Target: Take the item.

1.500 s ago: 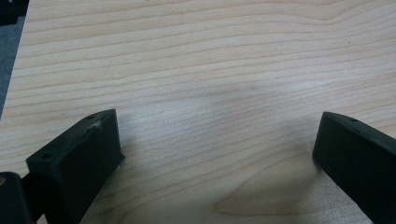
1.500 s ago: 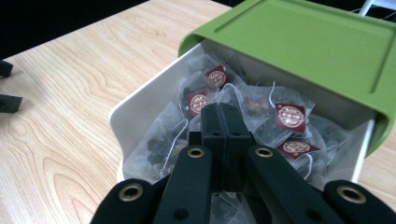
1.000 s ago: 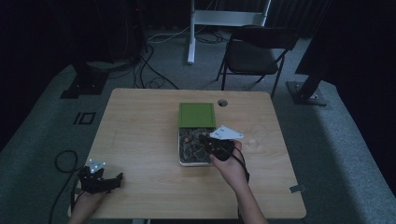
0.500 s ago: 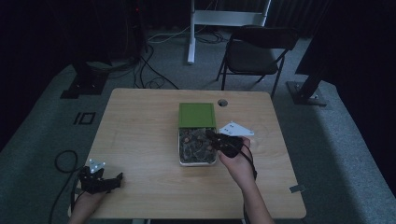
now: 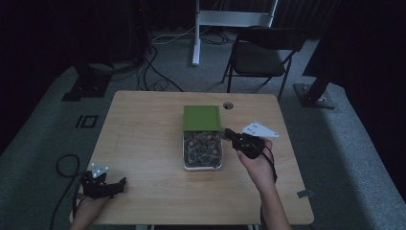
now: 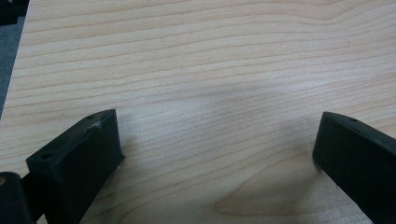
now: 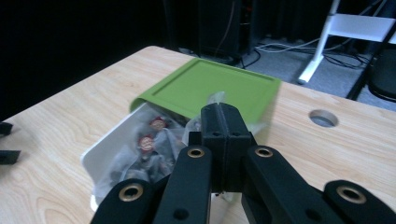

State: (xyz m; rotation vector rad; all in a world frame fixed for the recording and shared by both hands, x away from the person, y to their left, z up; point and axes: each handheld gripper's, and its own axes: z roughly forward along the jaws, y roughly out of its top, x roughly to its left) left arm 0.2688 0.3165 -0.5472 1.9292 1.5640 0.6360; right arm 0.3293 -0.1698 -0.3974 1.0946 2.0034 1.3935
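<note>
A white box (image 5: 184, 160) stands mid-table, its green lid (image 5: 202, 118) slid back over the far half. Several clear sachets (image 5: 203, 149) with red-brown labels lie inside. My right gripper (image 5: 230, 132) hovers at the box's far right corner and points left. In the right gripper view it (image 7: 225, 108) is shut, with a bit of clear sachet (image 7: 215, 98) sticking out past the tips, in front of the lid (image 7: 210, 84) and the box (image 7: 100, 151). My left gripper (image 5: 119, 184) rests at the front left corner; it (image 6: 215, 126) is open over bare wood.
A round cable hole (image 5: 228, 105) sits in the tabletop behind the lid. A black folding chair (image 5: 261, 55) stands beyond the far edge, with a white stand (image 5: 196, 33) and cables on the floor. The table edge (image 6: 14, 70) runs close to the left gripper.
My right gripper has risen and drawn to the right, from over the open box to its far right corner. The left gripper has stayed put.
</note>
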